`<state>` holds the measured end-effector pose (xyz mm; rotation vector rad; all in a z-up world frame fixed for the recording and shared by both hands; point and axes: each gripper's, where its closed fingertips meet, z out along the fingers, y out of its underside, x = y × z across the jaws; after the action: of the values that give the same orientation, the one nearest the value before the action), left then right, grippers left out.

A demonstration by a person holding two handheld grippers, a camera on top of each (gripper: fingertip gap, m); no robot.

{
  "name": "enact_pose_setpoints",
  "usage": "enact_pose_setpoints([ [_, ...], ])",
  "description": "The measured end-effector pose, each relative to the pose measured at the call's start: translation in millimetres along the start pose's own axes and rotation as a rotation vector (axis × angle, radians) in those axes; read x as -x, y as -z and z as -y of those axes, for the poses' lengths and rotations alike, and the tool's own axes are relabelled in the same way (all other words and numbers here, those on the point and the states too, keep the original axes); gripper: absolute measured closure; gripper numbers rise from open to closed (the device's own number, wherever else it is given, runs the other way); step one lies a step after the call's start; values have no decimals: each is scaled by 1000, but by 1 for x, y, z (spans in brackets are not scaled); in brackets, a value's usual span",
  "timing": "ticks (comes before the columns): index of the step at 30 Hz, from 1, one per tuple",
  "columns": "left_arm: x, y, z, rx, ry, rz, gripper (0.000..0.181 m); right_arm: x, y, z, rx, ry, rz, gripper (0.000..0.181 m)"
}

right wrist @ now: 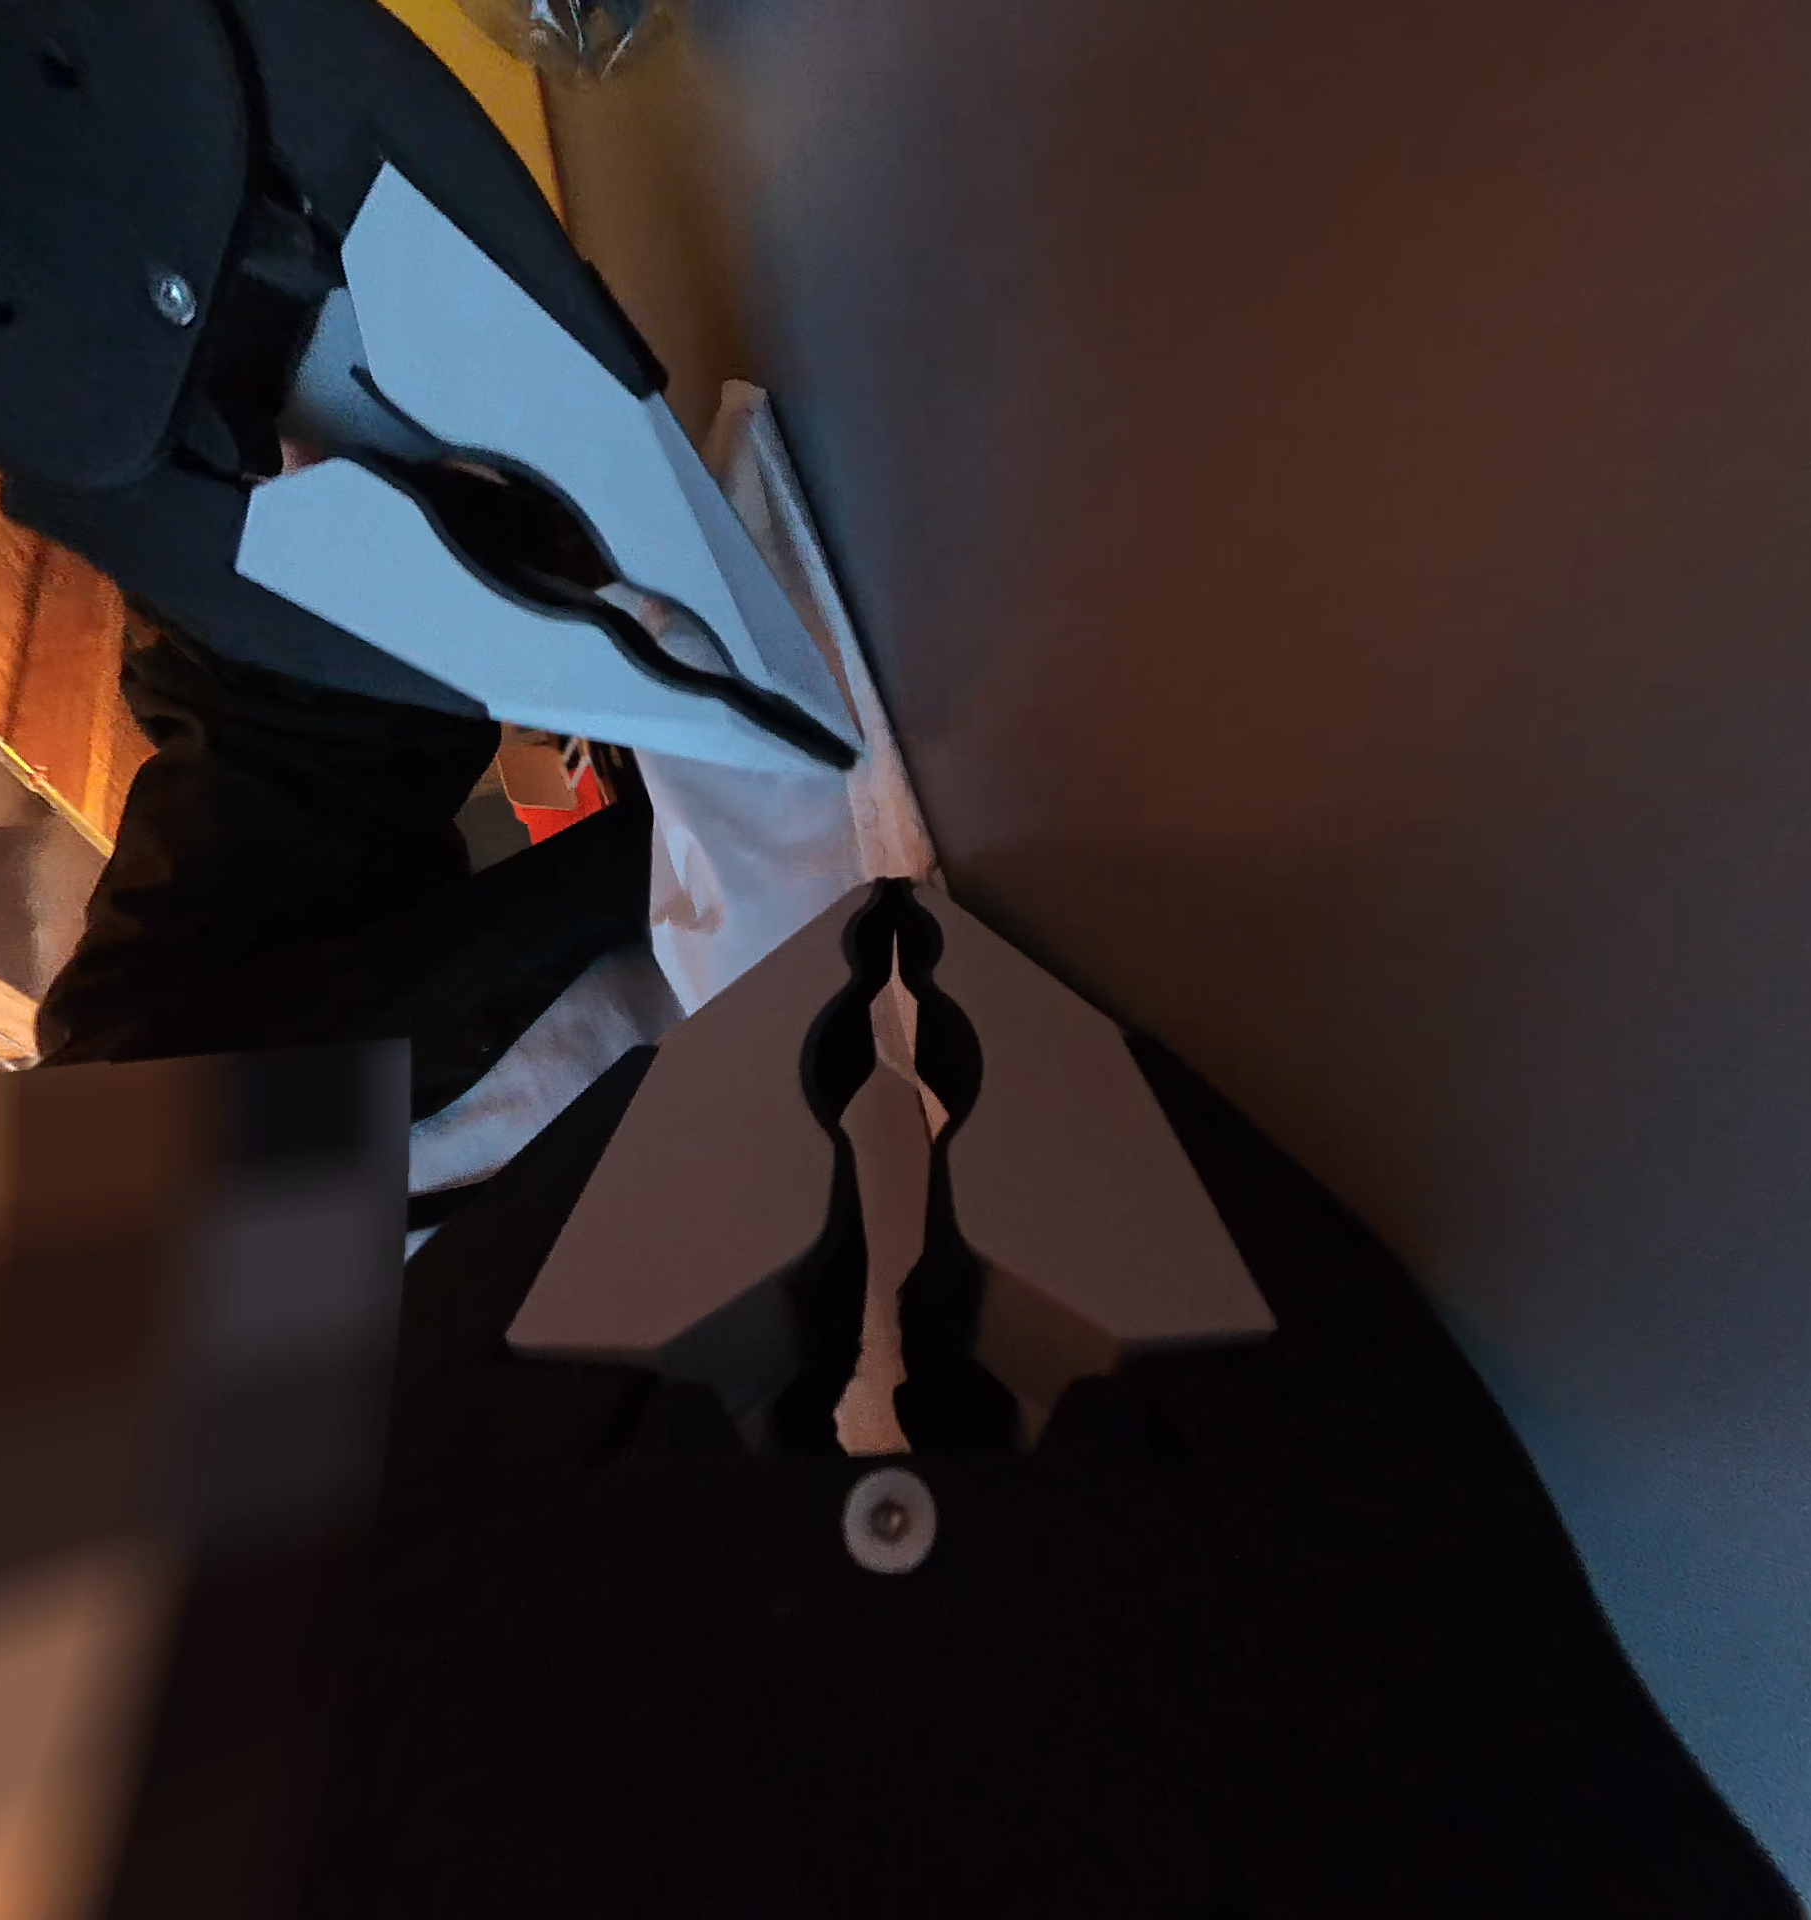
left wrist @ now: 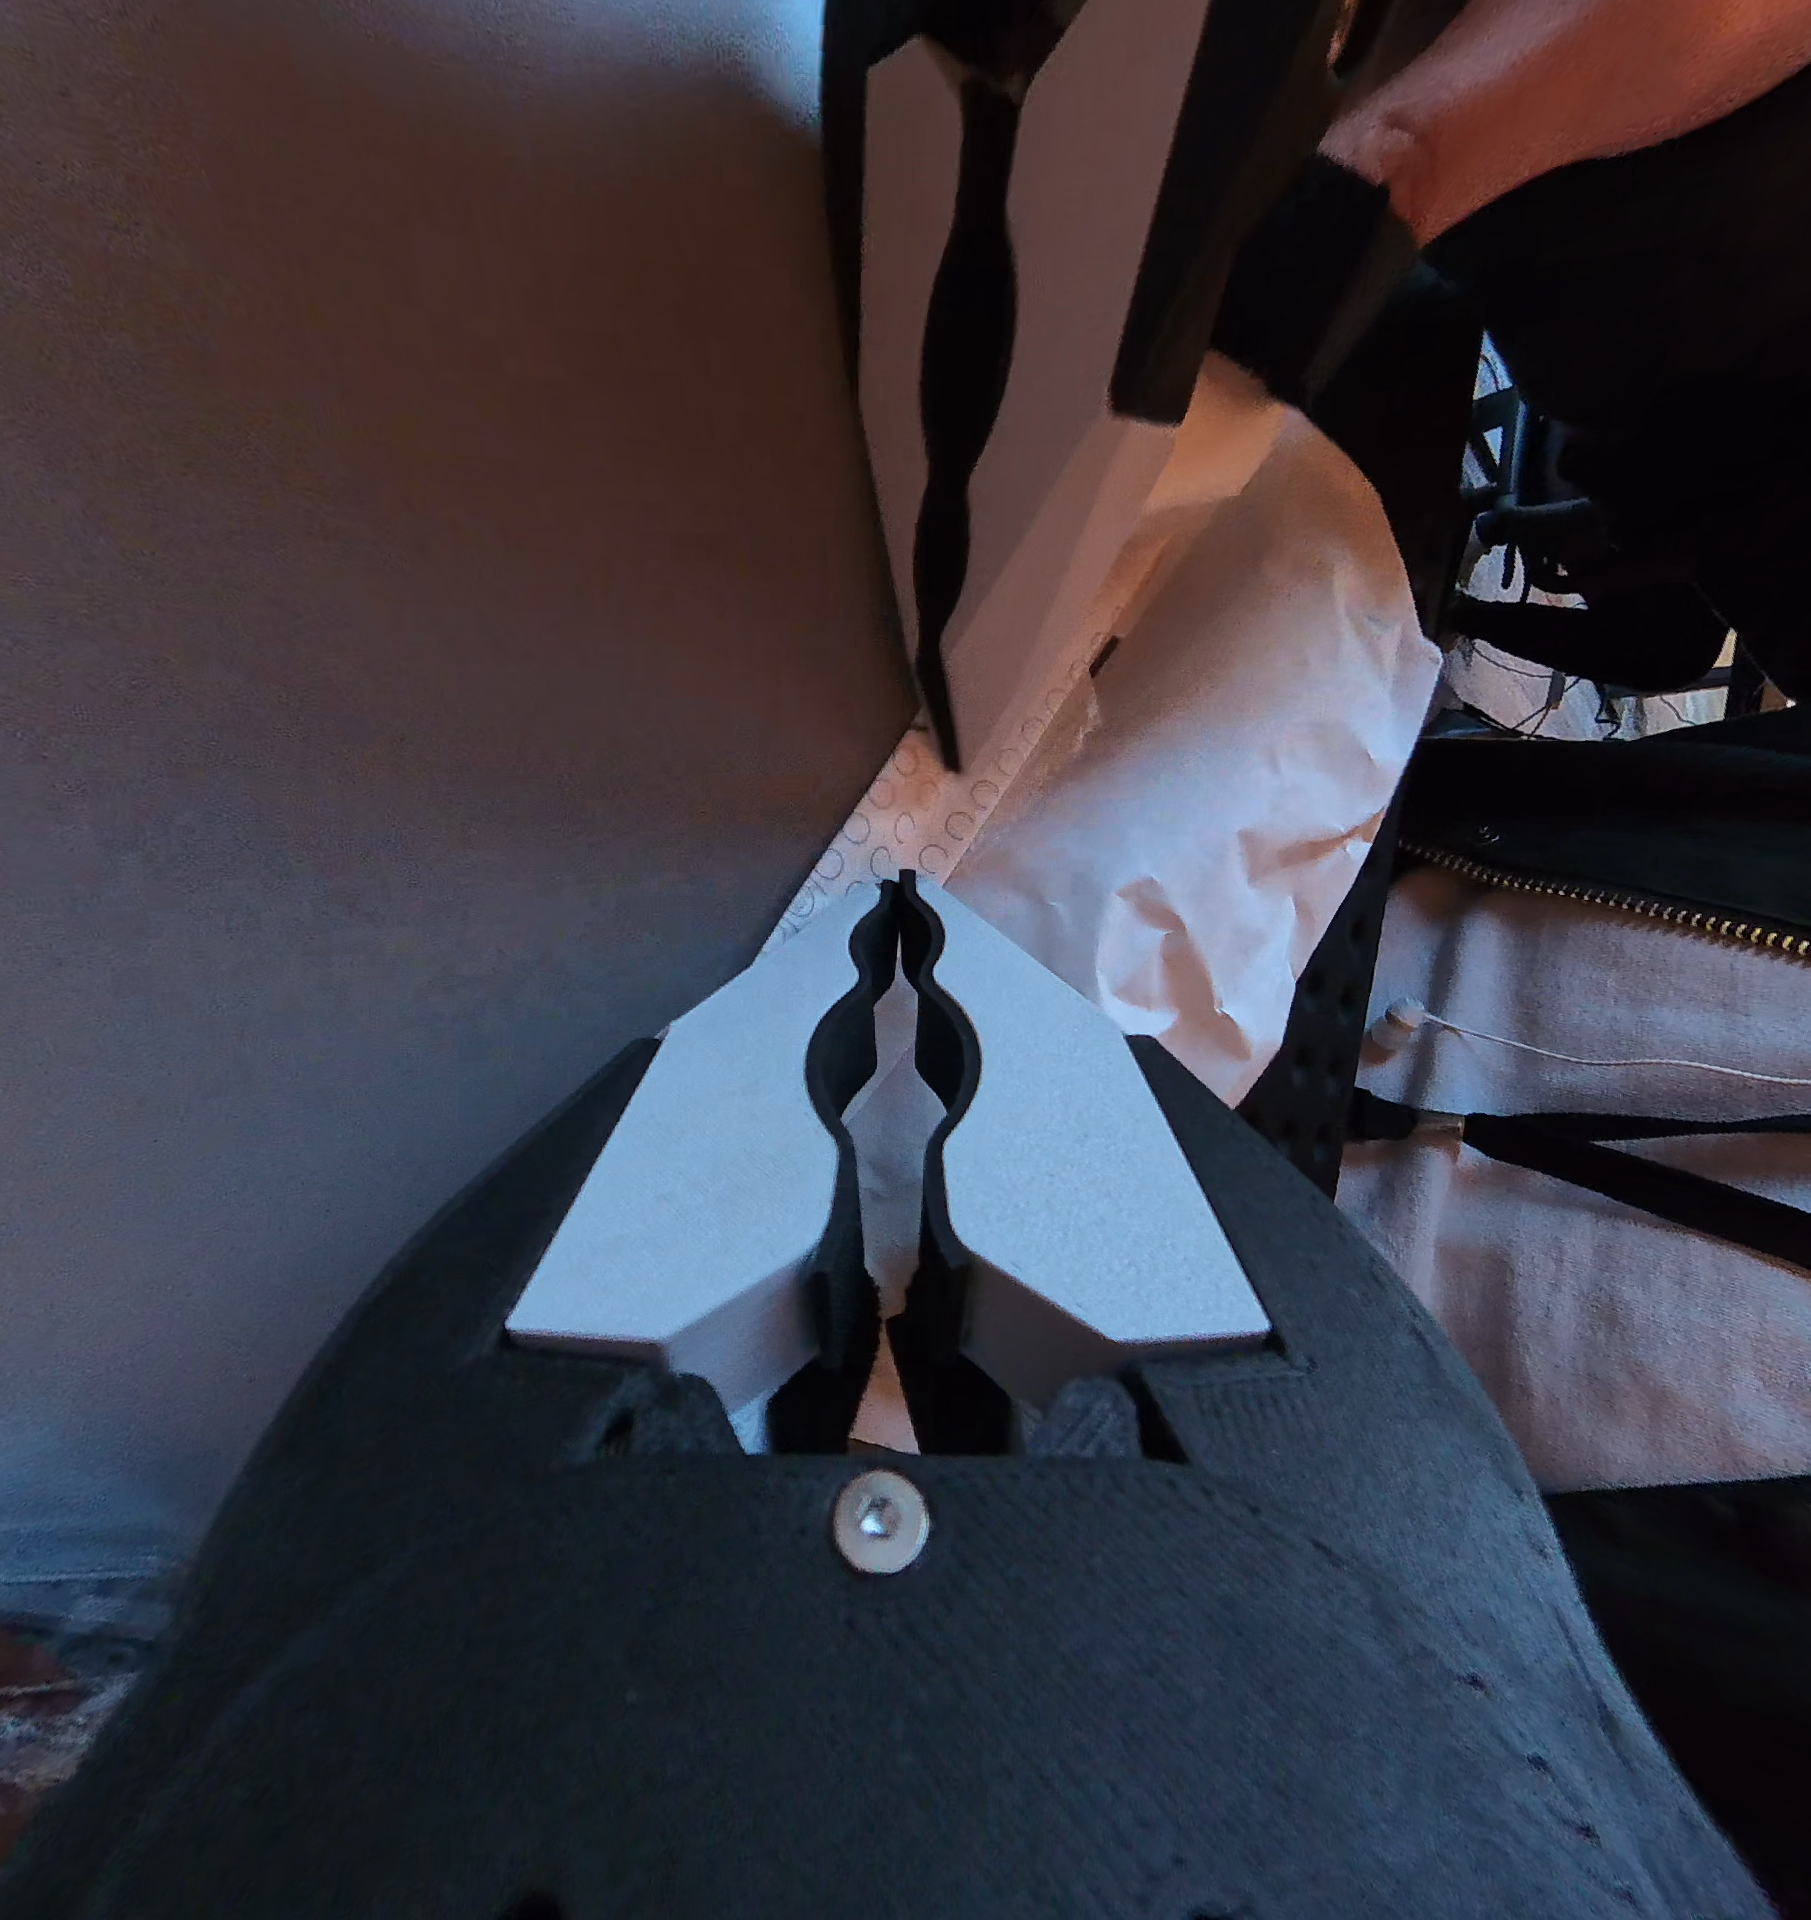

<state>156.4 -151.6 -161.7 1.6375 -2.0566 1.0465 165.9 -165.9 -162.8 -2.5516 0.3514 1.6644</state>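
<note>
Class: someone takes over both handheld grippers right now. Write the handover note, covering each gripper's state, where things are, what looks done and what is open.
Left gripper: jaws closed, tips at the patterned edge of a crumpled white paper bag.
Right gripper: jaws closed at the same edge, farther along it.
The edge lies against a plain grey surface.
A person's hand shows at upper right in the left wrist view.
Done: both grippers closed at the edge. Whether either truly pinches it cannot be told.

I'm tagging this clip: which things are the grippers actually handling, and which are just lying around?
Handled: white crumpled paper, pinched at its edge by the left gripper and right gripper, both shut.

Lying around: grey panel, black zipped garment, pale cloth, wooden furniture.
</note>
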Motion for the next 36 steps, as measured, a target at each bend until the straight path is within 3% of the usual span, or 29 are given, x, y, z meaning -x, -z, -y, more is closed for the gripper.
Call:
enact_pose_setpoints([
  [5,1,1,0,-27,14,-4,181,2,-8,7,74,19,-59,181],
  [16,-4,0,-1,-65,95,-52,181,8,-16,21,41,39,-20,181],
  [21,-4,3,-2,-56,214,-165,181,10,-19,23,57,62,-33,181],
  [31,5,19,-16,-203,388,-173,181,10,-20,23,37,110,-27,181],
  [36,9,26,-23,-280,380,-153,181,11,-20,23,15,126,-5,181],
])
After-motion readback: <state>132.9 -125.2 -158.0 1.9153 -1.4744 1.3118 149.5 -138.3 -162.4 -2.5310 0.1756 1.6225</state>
